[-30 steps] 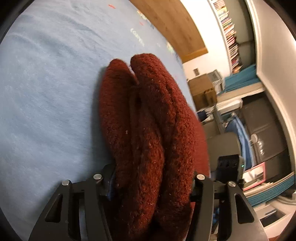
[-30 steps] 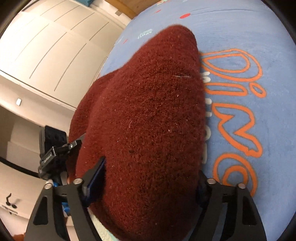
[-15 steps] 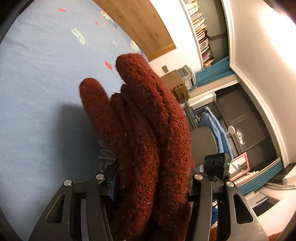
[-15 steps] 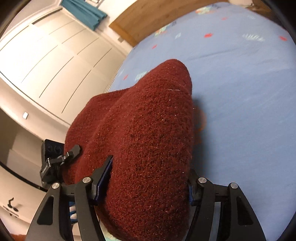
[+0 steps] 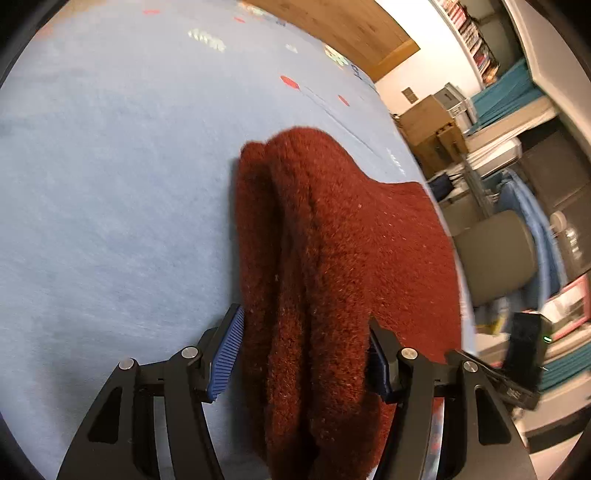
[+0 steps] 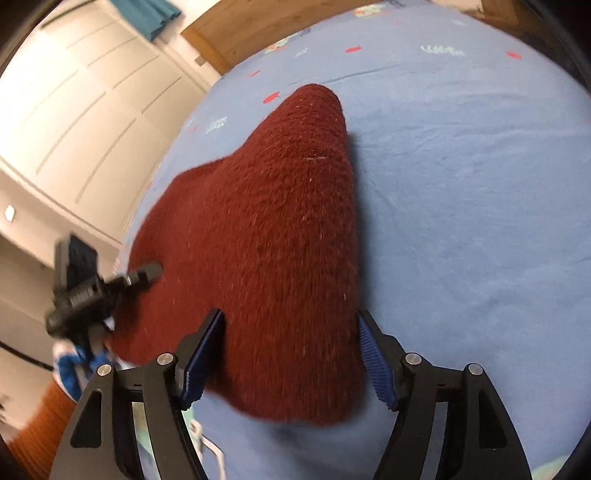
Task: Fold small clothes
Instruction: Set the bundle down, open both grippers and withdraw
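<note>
A dark red knitted garment (image 5: 332,266) lies folded on the blue bed sheet (image 5: 110,184). In the left wrist view its thick bunched edge runs between my left gripper's (image 5: 304,354) spread blue-padded fingers (image 5: 225,354). In the right wrist view the garment (image 6: 273,240) lies flat between my right gripper's (image 6: 290,354) wide-open fingers (image 6: 375,363), with gaps to both pads. The left gripper also shows in the right wrist view (image 6: 96,291) at the garment's left edge.
The bed's wooden headboard (image 6: 258,33) is at the far end. White wardrobe doors (image 6: 74,92) stand left of the bed. Cardboard boxes (image 5: 428,122), shelves and a grey chair (image 5: 491,254) crowd the floor on the other side.
Both grippers carried the garment up and over, then laid it down on the sheet. Both have opened and let go of the fabric.
</note>
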`<state>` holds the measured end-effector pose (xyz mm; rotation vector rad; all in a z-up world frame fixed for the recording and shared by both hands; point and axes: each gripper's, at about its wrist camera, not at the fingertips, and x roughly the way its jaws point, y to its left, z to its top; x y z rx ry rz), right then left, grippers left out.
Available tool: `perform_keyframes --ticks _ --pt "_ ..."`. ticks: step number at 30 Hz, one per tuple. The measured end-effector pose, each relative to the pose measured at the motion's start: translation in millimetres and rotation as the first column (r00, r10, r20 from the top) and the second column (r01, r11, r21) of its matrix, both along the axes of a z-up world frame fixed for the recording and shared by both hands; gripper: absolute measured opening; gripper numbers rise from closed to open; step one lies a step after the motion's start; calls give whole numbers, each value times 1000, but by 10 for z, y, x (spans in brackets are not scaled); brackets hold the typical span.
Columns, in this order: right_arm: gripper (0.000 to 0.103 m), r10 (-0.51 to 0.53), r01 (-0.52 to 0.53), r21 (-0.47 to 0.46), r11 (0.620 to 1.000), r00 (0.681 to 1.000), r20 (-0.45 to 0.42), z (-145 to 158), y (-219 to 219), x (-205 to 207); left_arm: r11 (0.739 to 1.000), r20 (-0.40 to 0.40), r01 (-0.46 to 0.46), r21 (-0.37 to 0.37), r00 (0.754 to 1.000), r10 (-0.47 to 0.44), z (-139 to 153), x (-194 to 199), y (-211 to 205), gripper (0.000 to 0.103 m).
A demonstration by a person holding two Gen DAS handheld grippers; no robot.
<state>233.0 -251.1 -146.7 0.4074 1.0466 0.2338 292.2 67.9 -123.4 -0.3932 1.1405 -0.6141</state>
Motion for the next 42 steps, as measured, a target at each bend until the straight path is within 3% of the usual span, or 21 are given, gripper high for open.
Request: perform_keyframes --ticks 3,7,12,18,24,31,36,42 --pt "73 15 -15 -63 998 1000 -11 -60 111 -92 994 27 -18 105 1000 15 13 -111 -88 60" --pt "73 -17 15 -79 997 1000 -21 -117 -95 -400 984 35 -51 168 998 46 -42 -309 -325 60" --pt "74 -7 -3 -192 981 999 -48 -62 115 -357 959 68 -88 271 995 72 6 -425 -500 60" --pt "74 -37 24 -244 969 998 -47 99 162 -489 960 78 -140 243 989 125 209 -457 -534 59" --pt "74 -66 65 -258 964 998 6 490 105 -785 943 188 -179 282 974 129 551 -798 -520 59" --pt "74 -75 97 -276 956 993 90 986 131 -1212 910 328 -239 339 937 124 850 -1347 -648 60" --pt "75 -78 117 -305 945 987 138 1217 169 -1597 886 407 -290 362 904 129 979 -1789 -636 67" --pt "75 -108 161 -305 939 977 184 1412 191 -2070 869 460 -325 374 878 131 1058 -2235 -587 70"
